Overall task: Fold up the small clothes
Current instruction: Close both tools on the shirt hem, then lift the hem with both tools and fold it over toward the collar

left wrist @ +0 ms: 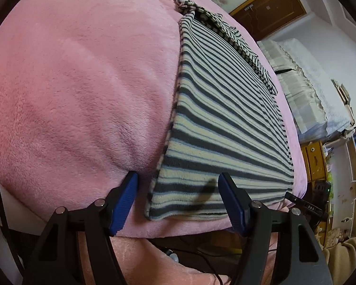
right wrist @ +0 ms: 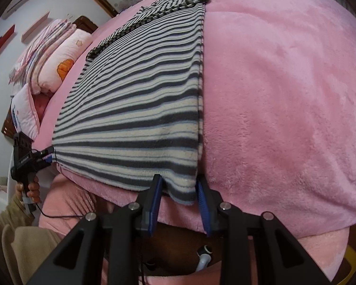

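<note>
One broad pink plush blanket (left wrist: pixel 71 83) is covering the bed, soft and napped, and we are seeing the striped fleece garment (left wrist: pixel 220 130) lying flat on it, folded into a long rectangle with grey, cream and pale blue bands. Both grippers are tilting down at its near hem. The left gripper (left wrist: pixel 178 190) is standing with its blue ribbed pads spread wide, straddling the near left corner without pinching it. The right gripper (right wrist: pixel 179 190) is holding its jaws narrow around the near right corner; we cannot tell whether they are gripping.
</note>
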The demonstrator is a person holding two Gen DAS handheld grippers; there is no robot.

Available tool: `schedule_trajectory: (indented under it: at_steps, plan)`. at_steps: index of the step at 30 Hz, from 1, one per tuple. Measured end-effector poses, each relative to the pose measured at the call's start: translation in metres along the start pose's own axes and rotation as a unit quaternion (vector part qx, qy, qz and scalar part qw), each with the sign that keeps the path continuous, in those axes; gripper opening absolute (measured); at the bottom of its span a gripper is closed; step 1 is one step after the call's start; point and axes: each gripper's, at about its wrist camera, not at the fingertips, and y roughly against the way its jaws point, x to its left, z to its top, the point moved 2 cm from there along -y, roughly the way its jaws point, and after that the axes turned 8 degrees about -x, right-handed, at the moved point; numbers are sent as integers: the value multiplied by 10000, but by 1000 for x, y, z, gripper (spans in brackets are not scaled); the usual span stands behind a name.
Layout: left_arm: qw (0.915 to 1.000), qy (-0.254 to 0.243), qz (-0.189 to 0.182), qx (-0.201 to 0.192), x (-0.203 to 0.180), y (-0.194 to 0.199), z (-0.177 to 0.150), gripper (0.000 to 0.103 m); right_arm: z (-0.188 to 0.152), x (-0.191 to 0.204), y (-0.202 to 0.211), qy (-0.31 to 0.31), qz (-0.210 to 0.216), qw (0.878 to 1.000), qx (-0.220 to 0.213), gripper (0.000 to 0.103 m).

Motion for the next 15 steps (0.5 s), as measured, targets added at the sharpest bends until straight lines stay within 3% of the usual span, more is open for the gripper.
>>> schedule_trajectory:
  at_steps: [1,2,4,5,12,15]
  plan:
    - [10000,-43,50,-18,-1,1,-1,60,0,0,0,7,-8,10000,-8,27]
    - [9999,-61,113,-46,0,1,-2,43,0,1,0,24,-17,10000,-13,24]
    - [9999,58,143,-42,4,2,-4,21,-1,0,1,-22,73,10000,-7,9]
    - [9998,185,36,-22,7,2,-6,8,-1,0,2,-43,85,10000,-23,9]
    - [9999,-38,156,-48,-14,10,-9,5,1,9,15,138,13,9997,-182,7]
    - [9997,73,-85,-231,-22,26,0,5,6,16,28,293,21,9991,-312,7]
